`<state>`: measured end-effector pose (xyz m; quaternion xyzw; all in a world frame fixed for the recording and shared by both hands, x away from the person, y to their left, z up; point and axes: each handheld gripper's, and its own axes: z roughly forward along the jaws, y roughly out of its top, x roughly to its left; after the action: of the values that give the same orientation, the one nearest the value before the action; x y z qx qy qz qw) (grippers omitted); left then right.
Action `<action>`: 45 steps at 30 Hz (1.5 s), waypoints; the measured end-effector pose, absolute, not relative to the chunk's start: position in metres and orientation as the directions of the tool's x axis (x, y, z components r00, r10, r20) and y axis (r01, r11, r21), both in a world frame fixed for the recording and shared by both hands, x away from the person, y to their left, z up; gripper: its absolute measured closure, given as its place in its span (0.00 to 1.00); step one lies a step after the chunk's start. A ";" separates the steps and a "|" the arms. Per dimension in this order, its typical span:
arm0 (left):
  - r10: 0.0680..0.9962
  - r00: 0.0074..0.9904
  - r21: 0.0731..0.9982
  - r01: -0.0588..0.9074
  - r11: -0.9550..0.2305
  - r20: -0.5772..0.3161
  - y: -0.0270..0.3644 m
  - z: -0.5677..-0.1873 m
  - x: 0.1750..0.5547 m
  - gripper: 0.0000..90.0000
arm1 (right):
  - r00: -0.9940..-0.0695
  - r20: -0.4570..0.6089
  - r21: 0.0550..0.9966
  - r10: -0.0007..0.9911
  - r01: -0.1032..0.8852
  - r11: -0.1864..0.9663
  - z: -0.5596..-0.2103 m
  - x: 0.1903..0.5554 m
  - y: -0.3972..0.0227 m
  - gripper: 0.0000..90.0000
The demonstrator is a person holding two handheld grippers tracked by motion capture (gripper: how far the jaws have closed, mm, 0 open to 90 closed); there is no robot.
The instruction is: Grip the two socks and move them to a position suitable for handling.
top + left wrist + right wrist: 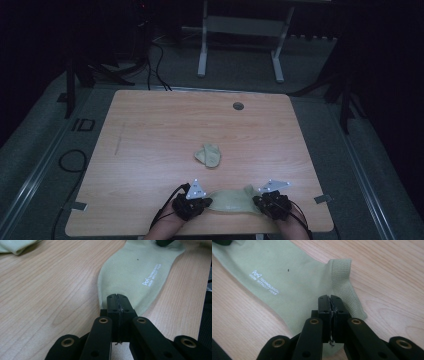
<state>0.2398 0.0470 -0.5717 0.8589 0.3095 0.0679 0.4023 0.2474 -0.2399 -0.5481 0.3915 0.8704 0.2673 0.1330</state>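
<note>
A pale green sock point(231, 201) lay flat on the table point(150, 130), close to the near edge and about at its middle. Its long axis ran parallel to that edge, from one gripper to the other. The ribbed cuff point(342, 277) was at the end toward the table's right edge, and the narrower end pointed to the left edge.

The left gripper point(204, 202) had its jaws fully closed, pinching the left end of the sock. The right gripper point(257, 201) was also closed tight on the fabric, just beside the cuff.

The high view showed the whole arrangement and a second, folded sock point(209, 155) well apart, toward the middle of the table. The two gripper views showed details that were too small from above: white printed lettering point(152, 275) on the sock, a small dark speck point(288, 270), and the knitted texture of the cuff.
</note>
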 end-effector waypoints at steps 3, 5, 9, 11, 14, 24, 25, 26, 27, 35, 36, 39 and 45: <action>0.584 0.801 0.735 0.476 -0.483 -0.135 0.047 -0.572 0.241 0.99 | -0.656 -0.024 0.571 0.755 0.611 0.549 -0.548 0.247 -0.240 0.97; 0.584 0.800 0.737 0.476 -0.480 -0.137 0.046 -0.572 0.241 0.99 | -0.656 -0.026 0.569 0.754 0.611 0.551 -0.548 0.247 -0.240 0.97; 0.599 0.788 0.749 0.482 -0.454 -0.145 0.047 -0.570 0.240 0.96 | -0.665 -0.032 0.584 0.746 0.593 0.554 -0.543 0.243 -0.238 0.94; 0.590 0.792 0.765 0.476 -0.434 -0.157 0.048 -0.567 0.239 0.91 | -0.674 -0.022 0.607 0.738 0.577 0.546 -0.536 0.240 -0.237 0.89; 0.579 0.798 0.778 0.467 -0.420 -0.167 0.051 -0.561 0.238 0.82 | -0.686 -0.007 0.634 0.728 0.560 0.533 -0.525 0.240 -0.237 0.75; 0.583 0.797 0.784 0.460 -0.416 -0.158 0.068 -0.556 0.234 0.52 | -0.658 -0.040 0.684 0.752 0.531 0.501 -0.499 0.258 -0.227 0.43; 0.589 0.792 0.781 0.466 -0.415 -0.161 0.071 -0.556 0.233 0.51 | -0.657 -0.038 0.694 0.753 0.525 0.493 -0.497 0.260 -0.226 0.43; 0.593 0.788 0.781 0.472 -0.409 -0.166 0.074 -0.556 0.233 0.49 | -0.660 -0.028 0.693 0.750 0.528 0.491 -0.496 0.262 -0.225 0.42; 0.593 0.788 0.778 0.472 -0.414 -0.162 0.077 -0.556 0.233 0.49 | -0.670 -0.012 0.680 0.742 0.539 0.498 -0.495 0.266 -0.223 0.37; 0.613 0.776 0.773 0.477 -0.418 -0.148 0.098 -0.556 0.232 0.49 | -0.715 -0.014 0.634 0.699 0.535 0.559 -0.494 0.291 -0.194 0.39; 0.620 0.769 0.771 0.486 -0.412 -0.154 0.102 -0.557 0.232 0.49 | -0.722 -0.012 0.630 0.692 0.532 0.566 -0.495 0.294 -0.191 0.40; 0.623 0.767 0.762 0.494 -0.419 -0.154 0.106 -0.561 0.230 0.49 | -0.736 -0.006 0.616 0.677 0.531 0.582 -0.496 0.303 -0.181 0.42; 0.636 0.755 0.743 0.517 -0.426 -0.160 0.109 -0.564 0.226 0.49 | -0.743 -0.012 0.624 0.669 0.517 0.586 -0.490 0.322 -0.159 0.48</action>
<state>0.2264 0.1091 -0.5643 0.8413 0.3426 0.0724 0.4119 0.3220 -0.1589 -0.4903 0.3363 0.8819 0.3064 0.1236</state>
